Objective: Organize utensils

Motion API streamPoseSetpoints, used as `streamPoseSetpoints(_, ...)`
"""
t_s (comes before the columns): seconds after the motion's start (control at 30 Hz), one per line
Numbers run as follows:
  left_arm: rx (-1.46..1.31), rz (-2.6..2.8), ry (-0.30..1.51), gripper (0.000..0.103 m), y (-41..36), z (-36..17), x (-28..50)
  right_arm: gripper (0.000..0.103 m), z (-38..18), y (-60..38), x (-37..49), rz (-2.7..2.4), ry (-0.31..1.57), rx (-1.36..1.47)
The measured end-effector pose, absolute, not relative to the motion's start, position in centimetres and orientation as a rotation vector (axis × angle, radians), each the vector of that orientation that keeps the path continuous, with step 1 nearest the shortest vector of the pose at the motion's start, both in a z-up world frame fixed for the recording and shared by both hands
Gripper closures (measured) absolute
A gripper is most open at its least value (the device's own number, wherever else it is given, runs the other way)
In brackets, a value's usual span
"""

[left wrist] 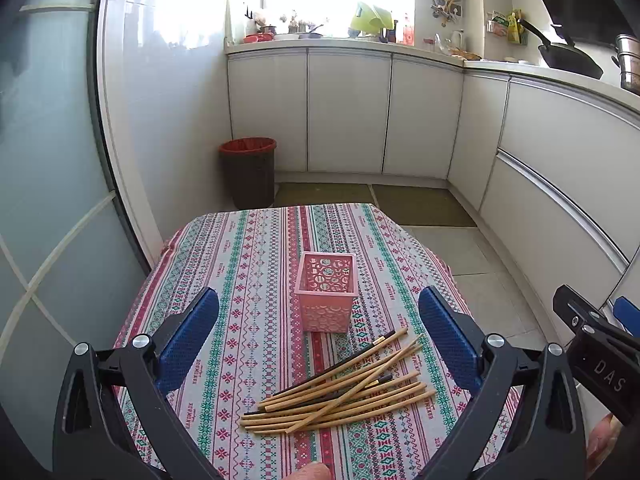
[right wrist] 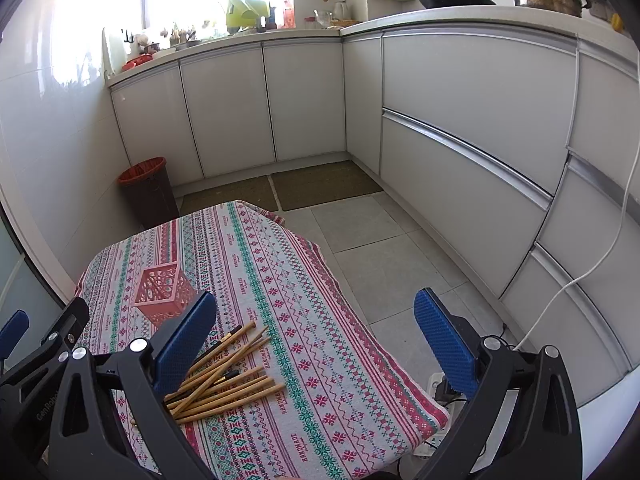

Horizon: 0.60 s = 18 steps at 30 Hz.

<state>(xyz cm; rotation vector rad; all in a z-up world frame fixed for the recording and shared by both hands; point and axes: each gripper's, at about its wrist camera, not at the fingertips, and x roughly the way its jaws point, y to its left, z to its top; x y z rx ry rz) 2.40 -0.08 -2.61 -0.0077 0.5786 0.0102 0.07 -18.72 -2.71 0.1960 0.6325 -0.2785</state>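
On tablecloth: chopsticks piled beside pink holder | left tool spread | right tool spread

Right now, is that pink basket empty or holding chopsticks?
Empty: the basket stands upright with nothing inside; the chopsticks lie on the cloth.

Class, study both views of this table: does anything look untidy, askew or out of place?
Yes. The chopsticks lie in a loose, crisscrossed heap on the tablecloth, a few dark ones mixed among the bamboo-coloured ones, while the pink holder stands upright and apparently empty just beyond them. Both tools, left and right, are open, holding nothing.
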Motion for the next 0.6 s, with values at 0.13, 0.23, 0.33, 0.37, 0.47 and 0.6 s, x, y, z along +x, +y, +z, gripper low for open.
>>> streamPoseSetpoints(0.13,-0.006,0.011,0.58,0.007,-0.09,-2.64,2.4,0.007,-2.69,-18.68,0.07,-0.278,0.634,0.194)
streamPoseSetpoints(0.23,-0.002,0.012,0.58,0.007,-0.11,-2.62,2.45,0.007,-2.68,-18.68,0.11,-0.278,0.634,0.195)
streamPoseSetpoints(0.33,-0.003,0.014,0.585,0.007,-0.15,-2.74,2.49,0.007,-2.67,-18.64,0.09,-0.279,0.633,0.191)
streamPoseSetpoints(0.37,-0.004,0.015,0.585,0.007,-0.14,-2.76,2.48,0.007,-2.67,-18.63,0.08,-0.279,0.633,0.19)
streamPoseSetpoints(0.47,-0.003,0.016,0.585,0.007,-0.21,-2.72,2.44,0.007,-2.68,-18.59,0.08,-0.279,0.634,0.191)
streamPoseSetpoints(0.6,-0.003,0.016,0.586,0.007,-0.15,-2.74,2.43,0.007,-2.69,-18.53,0.02,-0.278,0.634,0.188)
